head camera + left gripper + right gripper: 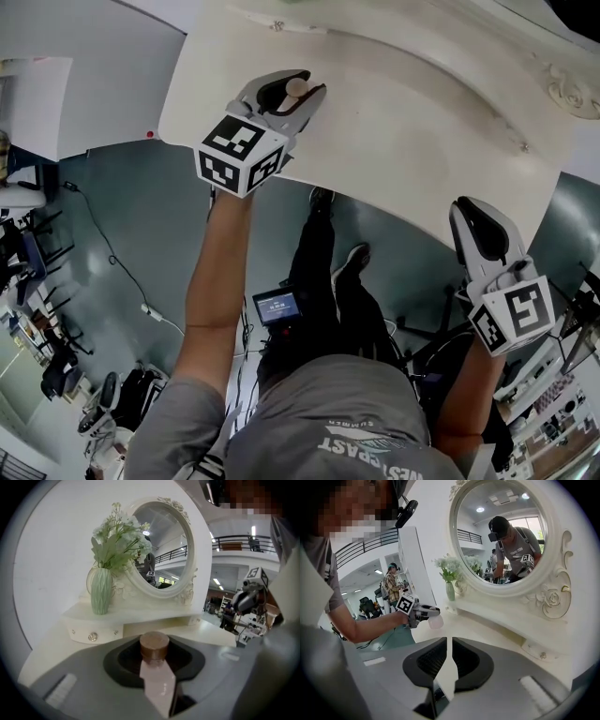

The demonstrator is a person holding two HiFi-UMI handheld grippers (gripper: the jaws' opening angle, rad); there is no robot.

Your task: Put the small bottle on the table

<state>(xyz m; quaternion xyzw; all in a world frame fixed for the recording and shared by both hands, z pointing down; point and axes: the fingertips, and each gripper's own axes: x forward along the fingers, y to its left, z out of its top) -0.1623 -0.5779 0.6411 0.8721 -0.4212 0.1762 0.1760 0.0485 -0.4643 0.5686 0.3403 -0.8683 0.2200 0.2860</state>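
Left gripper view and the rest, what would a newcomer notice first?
A brown-capped small bottle sits clamped in the left gripper, over the white table. Behind it an ornate oval mirror stands on a raised shelf, a green vase of pale flowers to its left. The right gripper is empty, jaws almost together.

Small bottle (158, 677): frosted pale-pink body, matt brown cap (154, 645). Table (403, 122): smooth cream paint, satin sheen. Vase (101, 592): ribbed, glossy green glaze, looks ceramic.
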